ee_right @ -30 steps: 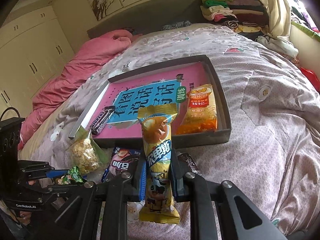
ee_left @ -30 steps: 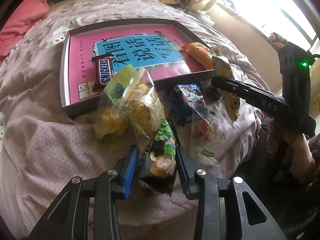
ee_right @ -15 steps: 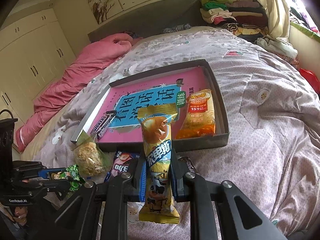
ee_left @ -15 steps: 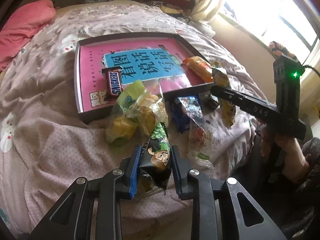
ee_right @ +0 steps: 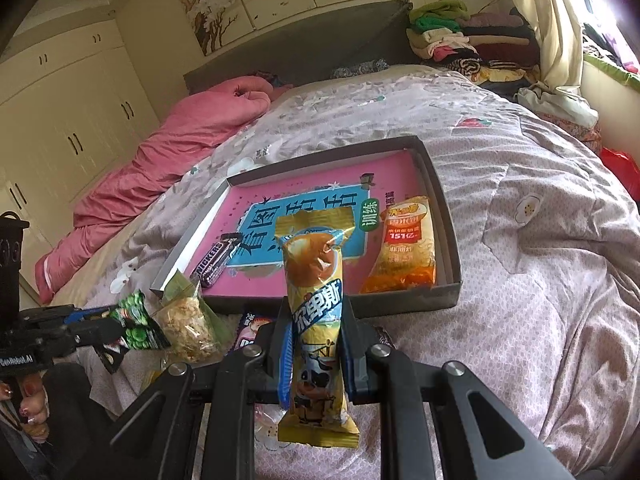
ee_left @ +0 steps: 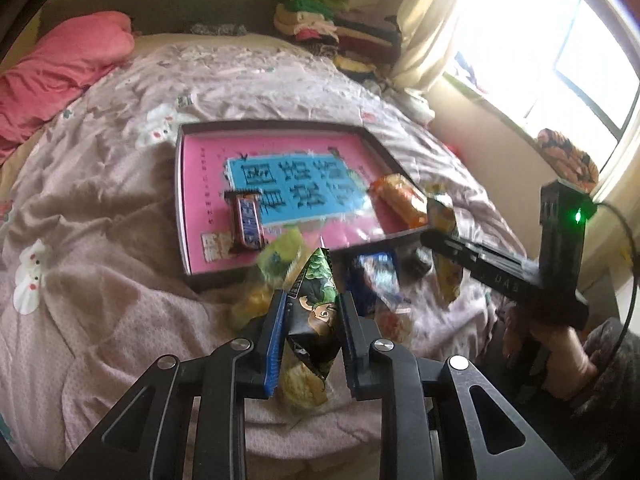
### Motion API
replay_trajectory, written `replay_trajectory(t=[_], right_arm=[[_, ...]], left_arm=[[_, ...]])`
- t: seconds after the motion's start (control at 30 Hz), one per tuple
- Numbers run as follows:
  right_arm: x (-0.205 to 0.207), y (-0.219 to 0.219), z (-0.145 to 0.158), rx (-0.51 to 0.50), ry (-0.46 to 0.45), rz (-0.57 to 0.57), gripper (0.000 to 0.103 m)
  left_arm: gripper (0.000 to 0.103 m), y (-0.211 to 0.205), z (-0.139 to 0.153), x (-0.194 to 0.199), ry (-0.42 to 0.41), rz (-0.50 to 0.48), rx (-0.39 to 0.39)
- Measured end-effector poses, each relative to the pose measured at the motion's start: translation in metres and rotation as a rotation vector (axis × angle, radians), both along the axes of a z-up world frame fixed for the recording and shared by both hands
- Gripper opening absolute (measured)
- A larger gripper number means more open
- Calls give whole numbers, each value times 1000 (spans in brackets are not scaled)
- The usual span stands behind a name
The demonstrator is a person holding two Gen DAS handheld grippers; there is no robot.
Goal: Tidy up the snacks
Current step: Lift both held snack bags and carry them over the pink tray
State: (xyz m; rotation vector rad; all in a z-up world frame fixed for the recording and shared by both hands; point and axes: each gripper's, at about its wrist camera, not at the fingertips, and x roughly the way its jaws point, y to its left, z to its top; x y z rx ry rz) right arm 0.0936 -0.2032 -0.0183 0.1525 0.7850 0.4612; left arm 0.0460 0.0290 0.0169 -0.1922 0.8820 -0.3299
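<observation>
My left gripper (ee_left: 310, 312) is shut on a green and black snack packet (ee_left: 316, 312), lifted above the loose snacks on the bed. My right gripper (ee_right: 314, 340) is shut on a long yellow wafer packet (ee_right: 316, 320), held upright in front of the dark tray (ee_right: 448, 240). The tray has a pink and blue floor; a Snickers bar (ee_right: 216, 258) lies at its left and an orange packet (ee_right: 404, 252) at its right. In the right wrist view the left gripper (ee_right: 116, 326) with the green packet (ee_right: 138, 326) shows at the left edge.
Loose snacks lie on the pink bedcover before the tray: a clear bag of crisps (ee_right: 190, 328), a blue Oreo packet (ee_left: 376, 276), a clear candy bag (ee_left: 394, 320). A pink quilt (ee_right: 160, 160) is bunched at the bed's left. Folded clothes (ee_right: 460, 36) are stacked by the headboard.
The left gripper closed on the green packet and lifted it off the bed, away from the other snacks. The right gripper held still with the yellow packet.
</observation>
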Motion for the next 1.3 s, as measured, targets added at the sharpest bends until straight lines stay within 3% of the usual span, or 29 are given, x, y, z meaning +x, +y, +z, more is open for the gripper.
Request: replay_trajectory(t=[0.5, 0.8, 1.3], right_arm=[[4, -5, 9, 12, -53, -18, 20], [12, -6, 12, 23, -67, -22, 20], [22, -5, 13, 25, -86, -31, 20]], left_arm=[[25, 27, 23, 27, -110, 178, -16], [25, 39, 7, 52, -108, 259, -25], [25, 40, -22, 80, -86, 299, -26]])
